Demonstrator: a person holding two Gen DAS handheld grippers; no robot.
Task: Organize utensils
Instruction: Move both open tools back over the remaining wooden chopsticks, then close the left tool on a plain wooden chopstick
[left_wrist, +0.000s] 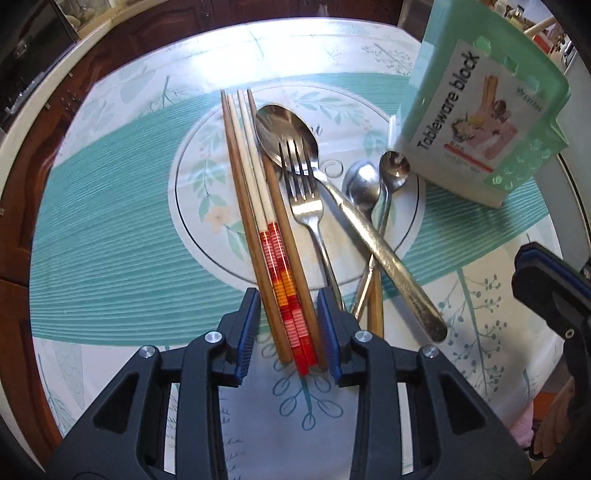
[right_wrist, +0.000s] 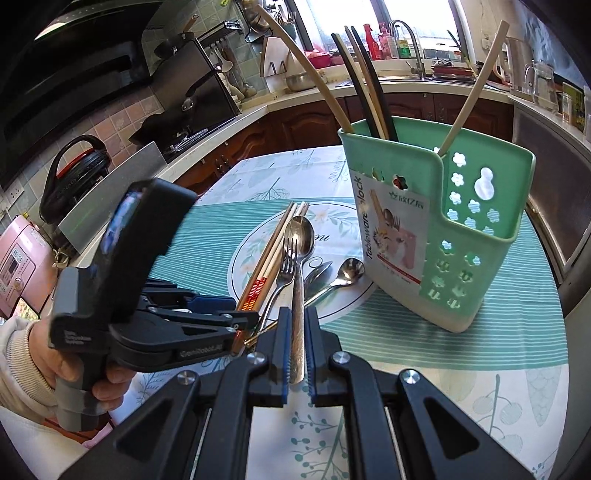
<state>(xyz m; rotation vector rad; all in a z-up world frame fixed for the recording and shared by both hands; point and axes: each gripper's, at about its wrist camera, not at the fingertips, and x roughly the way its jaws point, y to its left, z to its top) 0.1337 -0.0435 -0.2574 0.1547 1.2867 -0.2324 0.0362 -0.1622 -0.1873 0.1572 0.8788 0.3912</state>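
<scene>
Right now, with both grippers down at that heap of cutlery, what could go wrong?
The left gripper straddles four chopsticks at once; closing may grip only some, and the rest may slip. The right gripper is shut on the big spoon, whose bowl lies under the fork; lifting it could drag the fork. The green holder stands close and could be bumped.

The left gripper (left_wrist: 286, 328) points steeply down, its blue-padded jaws standing a little apart with a bundle of chopsticks (left_wrist: 284, 295) between them, the pads not clearly pressing. The right gripper (right_wrist: 297, 347) tilts down at a slant, jaws nearly closed on a spoon handle (right_wrist: 296, 325). A hand (right_wrist: 74, 376) in a pale sleeve grips the left tool's handle
</scene>
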